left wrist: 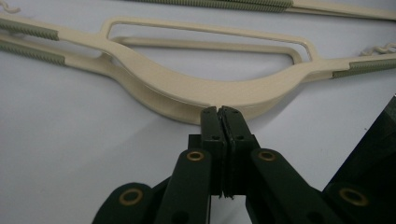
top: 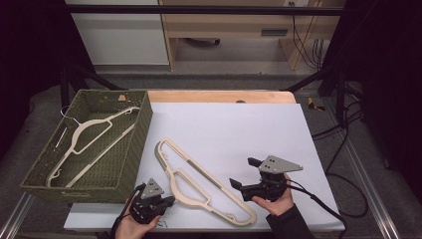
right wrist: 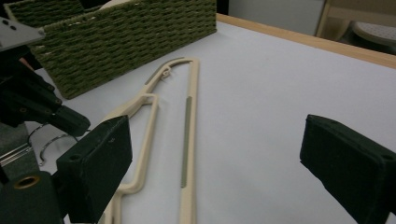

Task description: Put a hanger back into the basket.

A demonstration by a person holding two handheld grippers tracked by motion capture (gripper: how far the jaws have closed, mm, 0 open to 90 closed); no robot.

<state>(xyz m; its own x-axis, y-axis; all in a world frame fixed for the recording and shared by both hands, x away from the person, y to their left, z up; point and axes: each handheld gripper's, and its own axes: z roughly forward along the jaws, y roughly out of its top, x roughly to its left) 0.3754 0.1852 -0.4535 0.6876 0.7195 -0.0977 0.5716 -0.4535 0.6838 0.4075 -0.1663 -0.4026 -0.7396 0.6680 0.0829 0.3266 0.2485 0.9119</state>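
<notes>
Now left hand-held gripper (left wrist: 218, 111) closed, tips touching hanger (left wrist: 177, 88); nothing held.

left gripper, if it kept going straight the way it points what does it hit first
Most likely the cream hanger: the shut fingers of the left gripper point at its curved middle, right at its edge; contact can't be told.
</notes>
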